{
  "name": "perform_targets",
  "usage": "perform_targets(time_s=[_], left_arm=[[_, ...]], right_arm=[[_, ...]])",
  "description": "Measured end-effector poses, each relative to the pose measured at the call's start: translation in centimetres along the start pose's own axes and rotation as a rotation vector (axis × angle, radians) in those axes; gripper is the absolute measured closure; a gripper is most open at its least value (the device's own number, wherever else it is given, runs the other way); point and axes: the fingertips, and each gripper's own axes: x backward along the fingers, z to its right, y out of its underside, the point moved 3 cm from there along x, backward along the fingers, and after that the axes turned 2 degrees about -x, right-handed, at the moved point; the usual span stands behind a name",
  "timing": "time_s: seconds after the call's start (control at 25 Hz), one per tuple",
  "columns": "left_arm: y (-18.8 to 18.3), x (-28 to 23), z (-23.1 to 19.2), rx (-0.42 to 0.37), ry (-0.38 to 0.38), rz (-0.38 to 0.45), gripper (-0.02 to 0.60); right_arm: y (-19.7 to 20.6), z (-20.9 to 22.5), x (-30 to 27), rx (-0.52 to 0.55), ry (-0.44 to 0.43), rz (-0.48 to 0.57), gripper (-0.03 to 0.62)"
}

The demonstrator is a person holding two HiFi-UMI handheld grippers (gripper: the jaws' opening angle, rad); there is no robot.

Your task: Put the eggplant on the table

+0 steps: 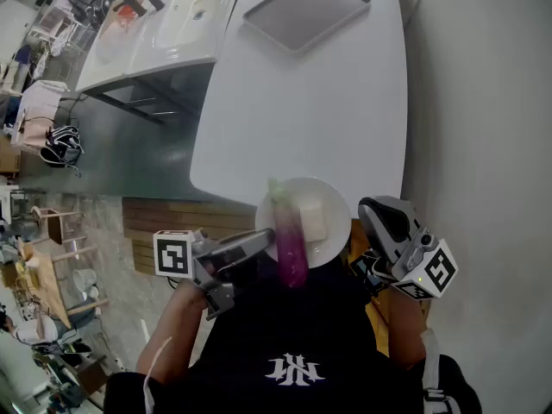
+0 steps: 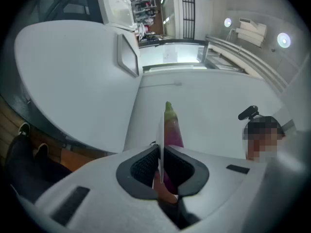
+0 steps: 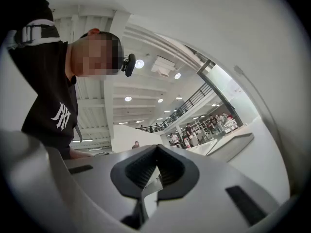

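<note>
A purple eggplant (image 1: 289, 244) with a green stem lies on a round white plate (image 1: 336, 210), beside a pale block (image 1: 312, 218). Its purple end hangs over the plate's near rim. The plate is held at the near edge of the white table (image 1: 302, 102), close to the person's chest. My left gripper (image 1: 266, 238) is shut on the plate's left rim. In the left gripper view the plate (image 2: 161, 125) shows edge-on between the pads of that gripper (image 2: 160, 152), with the eggplant (image 2: 172, 127) just right of it. My right gripper (image 1: 373, 205) stands right of the plate, shut and empty (image 3: 156, 152), tilted upward.
A grey rectangular tray (image 1: 306, 9) lies at the table's far end. A pale wall (image 1: 483, 102) runs along the table's right side. Another white table (image 1: 164, 24) stands at the upper left, with wooden flooring (image 1: 164, 218) and clutter below it.
</note>
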Motion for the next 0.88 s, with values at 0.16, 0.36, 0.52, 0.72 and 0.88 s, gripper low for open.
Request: perform_targets(time_s=[0.16,0.36,0.52,0.72,0.88], left_arm=[[0.1,-2.0,0.0,-0.002,0.011,0.002,0.558],[0.6,-3.6,-0.5,0.050,0.035,-0.005,0.558],[0.0,-3.4,0.2,0.035,0.048,-0.022,0.558],[-0.5,-1.1,1.0,0.027,0.090,-0.011,0.558],[-0.8,0.8,2.2,0.004,0.118,-0.024,0.558]], right_arm=[[-0.7,1.4,2.2,0.012,0.033,-0.009,0.591],[-1.7,1.6,4.3,0.053,0.097,0.002,0.591],[-3.3,1.0,4.4,0.085,0.127,0.040,0.589],[-4.0,-0.4,3.0,0.110,0.147,0.053,0.588],[-4.0,-1.5,2.2,0.070,0.182,0.026,0.587]])
